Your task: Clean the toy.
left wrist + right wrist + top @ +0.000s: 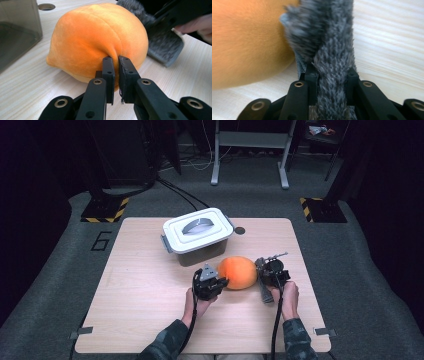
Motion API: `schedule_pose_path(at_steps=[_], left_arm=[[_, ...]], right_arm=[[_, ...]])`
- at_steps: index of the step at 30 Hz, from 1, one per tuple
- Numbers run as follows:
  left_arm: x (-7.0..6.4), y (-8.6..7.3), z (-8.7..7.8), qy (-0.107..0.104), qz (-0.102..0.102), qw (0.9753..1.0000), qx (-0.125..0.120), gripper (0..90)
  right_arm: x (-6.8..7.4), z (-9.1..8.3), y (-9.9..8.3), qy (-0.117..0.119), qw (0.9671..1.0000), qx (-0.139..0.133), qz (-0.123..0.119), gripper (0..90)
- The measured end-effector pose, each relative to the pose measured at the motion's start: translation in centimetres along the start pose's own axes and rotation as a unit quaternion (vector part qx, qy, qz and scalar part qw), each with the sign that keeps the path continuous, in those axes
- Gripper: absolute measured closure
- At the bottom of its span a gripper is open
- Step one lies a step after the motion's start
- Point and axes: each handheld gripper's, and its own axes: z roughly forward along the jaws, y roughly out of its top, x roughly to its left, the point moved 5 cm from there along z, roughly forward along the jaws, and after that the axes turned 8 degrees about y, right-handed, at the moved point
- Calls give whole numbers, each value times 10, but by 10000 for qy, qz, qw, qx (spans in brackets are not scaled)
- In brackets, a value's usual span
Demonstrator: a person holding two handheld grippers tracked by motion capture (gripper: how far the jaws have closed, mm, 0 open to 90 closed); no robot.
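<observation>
**benchwatcher:** Dark room, grey carpet, and a pale wood table [150,320] in the middle of it. The orange plush toy [239,272] sits right of centre on the tabletop, just in front of a white-lidded storage box [198,231]. Both forearms come up from the near edge, roughly parallel, one hand on each side of the plush.

**gripnerd:** Which way is the plush lying?

**benchwatcher:** Long axis runs pretty much left to right across the table. In the left gripper view it tapers to a soft point on the side nearest the box [17,35].

**gripnerd:** And the grippers?

**benchwatcher:** The left gripper [220,282] is pinched nearly closed on a fold of the orange plush [100,37]; you can see the fabric puckering into the thin gap between the jaws. The right gripper [267,272] is on the toy's other side, clamped on a strip of grey furry fabric [332,62] that fills the space between its jaws. That grey piece [163,45] lies against the plush's right end and trails onto the table towards the person.
</observation>
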Motion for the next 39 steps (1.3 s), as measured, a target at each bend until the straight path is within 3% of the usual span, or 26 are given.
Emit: schedule_pose_path(at_steps=[4,6,8,12,15,20,21,23,24,29,31,32,35,39], left_arm=[[0,0,0,0,6,10000,-11,836],[-1,0,0,-7,-32,10000,-15,836],[-1,0,0,-8,-4,10000,-14,835],[0,0,0,37,59,10000,-9,831],[-1,-1,0,48,53,10000,-11,819],[-1,-2,-1,27,112,9999,-35,741],[-2,-2,-2,40,115,9999,-75,644],[-2,-2,-3,86,138,9998,-80,546],[-2,-2,-3,272,307,9992,-15,496],[0,-3,-2,395,286,9988,-7,448],[0,-2,1,439,393,9983,44,446],[-3,-1,4,472,543,9974,75,447],[-7,-1,10,553,666,9962,73,479],[-7,1,12,507,611,9968,71,668]], right_arm=[[8,-30,8,-66,9987,-475,-168,721],[21,-44,14,-19,9972,-650,-360,721],[38,-53,19,184,9954,-787,-511,722],[62,-48,25,292,9935,-630,-905,727],[63,-35,27,208,9936,-550,-966,733],[59,-32,28,189,9941,-534,-930,734],[58,-32,29,181,9945,-516,-898,734],[57,-31,30,192,9944,-525,-899,734],[57,-31,31,178,9945,-532,-889,734],[54,-30,33,199,9947,-562,-833,734],[54,-30,33,193,9946,-564,-855,734],[54,-30,33,192,9946,-564,-849,734],[55,-30,33,186,9944,-564,-875,734],[53,-32,32,198,9946,-604,-821,732]])
